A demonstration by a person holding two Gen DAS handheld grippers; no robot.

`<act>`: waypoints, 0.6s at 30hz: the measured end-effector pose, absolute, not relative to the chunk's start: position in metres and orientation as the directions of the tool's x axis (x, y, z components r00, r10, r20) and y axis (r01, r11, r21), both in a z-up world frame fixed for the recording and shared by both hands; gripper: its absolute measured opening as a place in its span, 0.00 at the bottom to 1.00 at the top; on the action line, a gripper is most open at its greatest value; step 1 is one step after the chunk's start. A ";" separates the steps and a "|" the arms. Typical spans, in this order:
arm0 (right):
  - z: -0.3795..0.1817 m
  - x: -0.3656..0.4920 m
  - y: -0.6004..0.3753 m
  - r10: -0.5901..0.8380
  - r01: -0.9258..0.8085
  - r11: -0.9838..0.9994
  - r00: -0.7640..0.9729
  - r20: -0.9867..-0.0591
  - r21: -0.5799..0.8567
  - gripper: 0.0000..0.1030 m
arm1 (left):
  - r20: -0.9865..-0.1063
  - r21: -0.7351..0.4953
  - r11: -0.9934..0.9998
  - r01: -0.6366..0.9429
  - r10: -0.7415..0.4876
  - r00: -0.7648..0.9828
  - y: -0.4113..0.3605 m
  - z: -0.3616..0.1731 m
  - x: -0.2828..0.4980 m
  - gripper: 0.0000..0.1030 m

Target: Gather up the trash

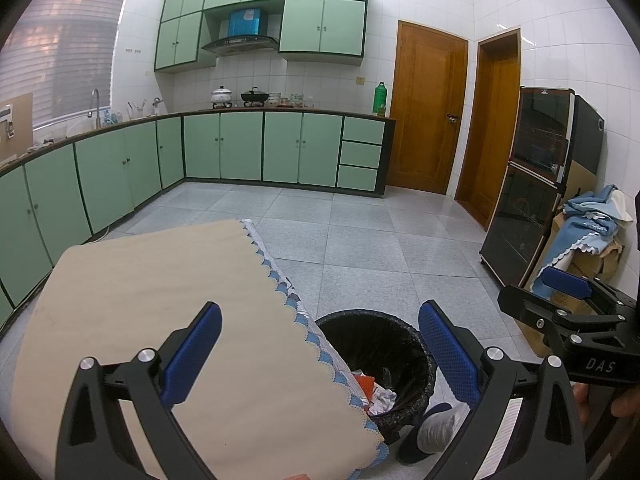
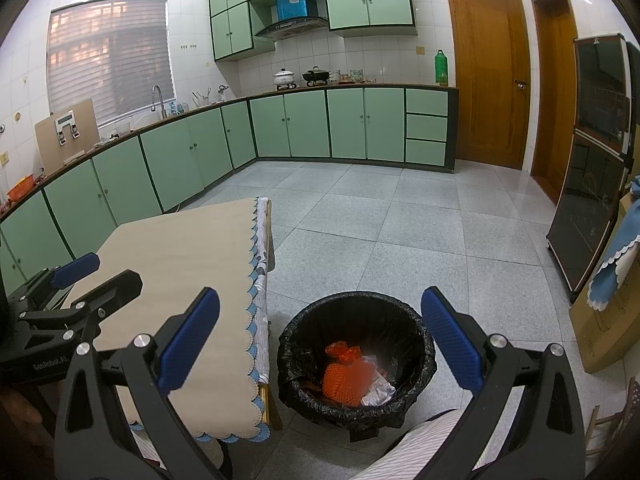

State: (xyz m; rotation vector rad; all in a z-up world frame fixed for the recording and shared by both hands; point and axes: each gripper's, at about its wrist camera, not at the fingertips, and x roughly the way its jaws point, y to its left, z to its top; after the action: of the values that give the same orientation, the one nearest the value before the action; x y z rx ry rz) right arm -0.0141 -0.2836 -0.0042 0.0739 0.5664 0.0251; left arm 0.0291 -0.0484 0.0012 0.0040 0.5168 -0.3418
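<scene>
Crinkled black-lined round bin (image 2: 356, 360) of orange mesh trash (image 2: 340, 384); both blue-padded claws (image 1: 320, 354) (image 2: 320, 340) wide, empty.

Bin on the floor just right of the table, trash inside.

From the right gripper (image 2: 320, 336), the trash bin (image 2: 356, 412) lies between and just ahead of the jaws, holding the trash (image 2: 352, 380). The table (image 2: 180, 264) lies ahead of the left jaw, with the left gripper (image 2: 96, 270) over its near left edge. The cabinets (image 2: 304, 124) stand well beyond.
</scene>
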 end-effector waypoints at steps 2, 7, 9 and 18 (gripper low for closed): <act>-0.004 -0.014 -0.284 0.044 -0.003 0.997 0.844 -0.535 0.078 0.95 | -0.484 -0.082 0.943 0.322 -0.320 0.814 -0.049 0.001 0.029 0.94; -0.005 -0.014 -0.283 0.044 -0.003 0.997 0.843 -0.536 0.078 0.95 | -0.485 -0.082 0.943 0.322 -0.320 0.814 -0.048 0.001 0.029 0.94; -0.005 -0.014 -0.284 0.044 -0.003 0.997 0.843 -0.536 0.078 0.95 | -0.485 -0.079 0.944 0.320 -0.317 0.815 -0.049 0.001 0.029 0.94; -0.005 -0.014 -0.283 0.045 -0.003 0.997 0.843 -0.536 0.078 0.95 | -0.486 -0.081 0.945 0.317 -0.316 0.815 -0.049 0.001 0.029 0.94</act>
State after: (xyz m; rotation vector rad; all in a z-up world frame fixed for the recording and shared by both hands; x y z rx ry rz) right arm -0.0135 -0.2831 -0.0050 0.0753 0.5680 0.0251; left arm 0.0288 -0.0493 0.0009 0.0038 0.5180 -0.3376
